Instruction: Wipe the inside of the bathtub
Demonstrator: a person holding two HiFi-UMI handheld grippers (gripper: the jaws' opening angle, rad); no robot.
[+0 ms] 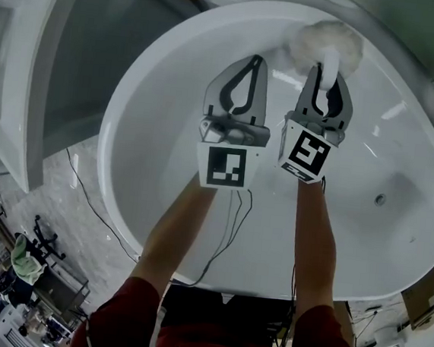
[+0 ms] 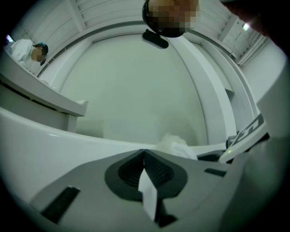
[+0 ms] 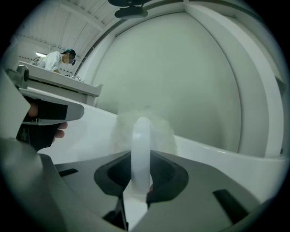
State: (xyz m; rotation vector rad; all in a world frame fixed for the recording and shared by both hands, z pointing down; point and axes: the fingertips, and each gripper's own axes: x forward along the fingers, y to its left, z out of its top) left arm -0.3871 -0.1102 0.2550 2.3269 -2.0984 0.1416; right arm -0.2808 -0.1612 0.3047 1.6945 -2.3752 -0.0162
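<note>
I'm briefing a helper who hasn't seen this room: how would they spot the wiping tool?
Find the white oval bathtub and look at its far inner wall, just under the rim. There the right gripper is shut on a white handle ending in a fluffy white duster against the wall. It is the only soft, fuzzy thing there; the left gripper beside it holds nothing.

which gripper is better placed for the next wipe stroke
Right: the right gripper is shut on the scrubber handle, its fluffy head at the bathtub wall. The left gripper is shut, empty.
</note>
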